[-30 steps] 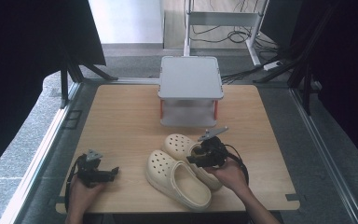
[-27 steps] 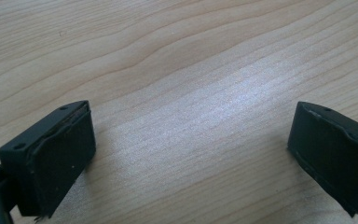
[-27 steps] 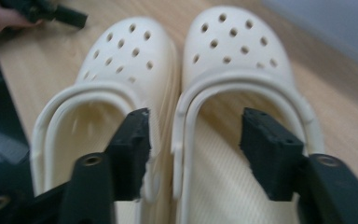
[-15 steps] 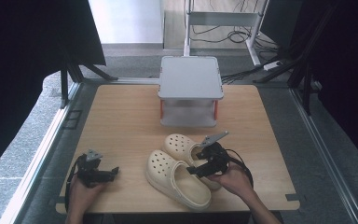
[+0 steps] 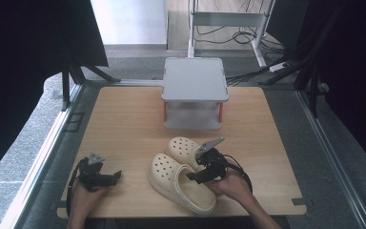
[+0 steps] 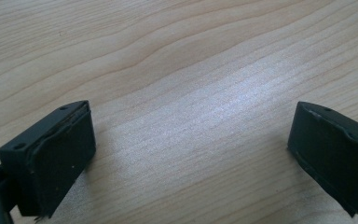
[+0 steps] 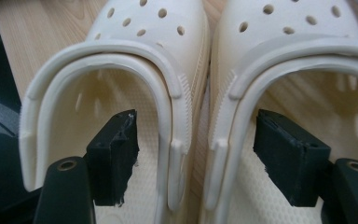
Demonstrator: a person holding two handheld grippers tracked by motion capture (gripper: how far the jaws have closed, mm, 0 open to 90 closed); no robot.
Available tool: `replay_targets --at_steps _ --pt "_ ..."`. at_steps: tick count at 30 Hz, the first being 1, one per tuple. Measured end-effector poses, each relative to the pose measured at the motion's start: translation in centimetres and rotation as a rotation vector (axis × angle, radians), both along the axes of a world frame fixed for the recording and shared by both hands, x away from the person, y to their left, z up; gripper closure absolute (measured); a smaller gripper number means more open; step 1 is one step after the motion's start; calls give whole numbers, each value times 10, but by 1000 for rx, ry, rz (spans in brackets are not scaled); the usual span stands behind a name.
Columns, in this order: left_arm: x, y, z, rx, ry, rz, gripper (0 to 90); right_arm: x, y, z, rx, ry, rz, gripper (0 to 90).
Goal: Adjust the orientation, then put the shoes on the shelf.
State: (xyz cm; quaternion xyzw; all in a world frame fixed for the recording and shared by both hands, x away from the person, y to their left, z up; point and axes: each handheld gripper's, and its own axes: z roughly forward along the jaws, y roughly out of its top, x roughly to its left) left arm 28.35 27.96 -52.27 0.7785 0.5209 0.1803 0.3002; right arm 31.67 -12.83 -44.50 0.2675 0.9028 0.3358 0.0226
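On my left, the left gripper rests near the front left corner of the light wooden bench, its jaws standing wide apart over bare wood grain with nothing between them. Moving right, the pair of cream perforated foam clogs sits side by side near the front edge, right of the middle: the nearer clog is the larger in the high view, with the farther clog touching it along the inner side. My right gripper is over their heel ends, and its jaws have just been opening; in the right gripper view one jaw sits inside each clog's opening, with the two adjoining inner walls and heel straps between them, the pads not pressing on either. I can read no brand, label or writing on the clogs. Behind them, towards the back edge, stands a grey two-tier plastic stand with red posts.
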Motion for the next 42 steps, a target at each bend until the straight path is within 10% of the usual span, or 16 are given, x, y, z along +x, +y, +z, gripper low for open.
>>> replay_targets --at_steps 27,42 --pt "0 0 0 -4 -2 3 5 12 31 -18 -103 -18 -15 650" --pt "0 0 0 -4 -2 3 5 11 30 -8 -111 9 -21 664"
